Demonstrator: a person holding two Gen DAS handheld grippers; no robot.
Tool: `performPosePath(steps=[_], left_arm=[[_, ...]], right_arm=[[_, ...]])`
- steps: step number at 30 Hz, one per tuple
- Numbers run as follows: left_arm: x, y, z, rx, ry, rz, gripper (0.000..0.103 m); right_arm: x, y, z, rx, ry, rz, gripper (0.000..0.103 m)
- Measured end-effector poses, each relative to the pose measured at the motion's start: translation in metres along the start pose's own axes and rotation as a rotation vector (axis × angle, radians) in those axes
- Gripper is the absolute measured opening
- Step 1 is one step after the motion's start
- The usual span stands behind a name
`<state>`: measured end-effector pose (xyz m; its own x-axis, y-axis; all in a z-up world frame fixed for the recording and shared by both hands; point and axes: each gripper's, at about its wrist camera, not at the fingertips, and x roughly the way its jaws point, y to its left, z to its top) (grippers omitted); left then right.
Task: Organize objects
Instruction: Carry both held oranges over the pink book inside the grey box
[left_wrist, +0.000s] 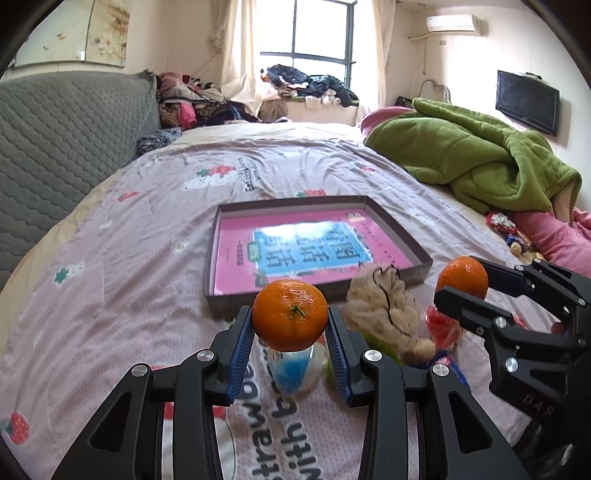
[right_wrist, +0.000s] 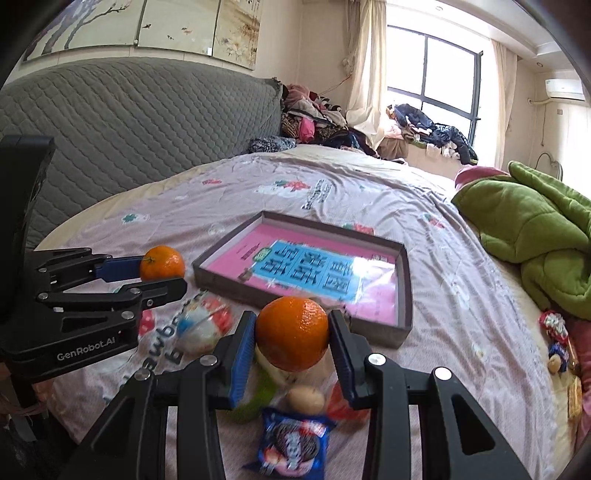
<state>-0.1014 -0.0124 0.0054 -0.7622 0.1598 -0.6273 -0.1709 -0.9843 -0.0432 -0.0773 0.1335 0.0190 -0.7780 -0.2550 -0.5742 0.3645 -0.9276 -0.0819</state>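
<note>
My left gripper (left_wrist: 290, 325) is shut on an orange tangerine (left_wrist: 290, 314), stem facing the camera, held above the bedspread. The right wrist view shows that same gripper (right_wrist: 162, 275) at the left with its tangerine (right_wrist: 162, 263). A second tangerine (right_wrist: 292, 333) is clamped in my right gripper (right_wrist: 292, 339); it also appears at the right of the left wrist view as a tangerine (left_wrist: 462, 277) between black fingers (left_wrist: 465, 308). Just beyond both fruits lies a shallow grey box (left_wrist: 391, 218) (right_wrist: 404, 295) with a pink and blue printed bottom.
Under the grippers lie small items: a blue cookie packet (right_wrist: 291, 445), a walnut (right_wrist: 306, 398), a cream mesh bag (left_wrist: 380, 306), a clear wrapped snack (right_wrist: 207, 325). A green blanket (left_wrist: 476, 155) is heaped at right, a grey quilted headboard (left_wrist: 62, 144) at left.
</note>
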Motion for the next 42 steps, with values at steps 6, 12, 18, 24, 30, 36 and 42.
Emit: performPosePath(steps=[6, 12, 18, 24, 30, 36, 42], left_arm=[[0.013, 0.003, 0.014, 0.013, 0.006, -0.006, 0.040], [0.031, 0.005, 0.028, 0.026, 0.010, -0.012, 0.040], [0.048, 0.006, 0.038, 0.030, 0.021, -0.019, 0.040], [0.064, 0.012, 0.044, 0.025, 0.029, -0.018, 0.040], [0.079, 0.016, 0.051, 0.029, 0.044, -0.014, 0.040], [0.099, 0.024, 0.054, 0.014, 0.065, -0.006, 0.040], [0.120, 0.032, 0.054, -0.005, 0.093, 0.003, 0.040]], right_arm=[[0.009, -0.014, 0.016, 0.006, -0.026, -0.005, 0.040], [0.020, -0.023, 0.026, 0.004, -0.026, -0.007, 0.040], [0.031, -0.030, 0.035, -0.005, -0.019, -0.009, 0.040], [0.041, -0.036, 0.044, -0.014, -0.024, -0.021, 0.040], [0.055, -0.047, 0.050, -0.002, -0.012, -0.029, 0.040], [0.074, -0.055, 0.049, 0.003, 0.015, -0.047, 0.040], [0.096, -0.065, 0.044, 0.021, 0.068, -0.048, 0.040]])
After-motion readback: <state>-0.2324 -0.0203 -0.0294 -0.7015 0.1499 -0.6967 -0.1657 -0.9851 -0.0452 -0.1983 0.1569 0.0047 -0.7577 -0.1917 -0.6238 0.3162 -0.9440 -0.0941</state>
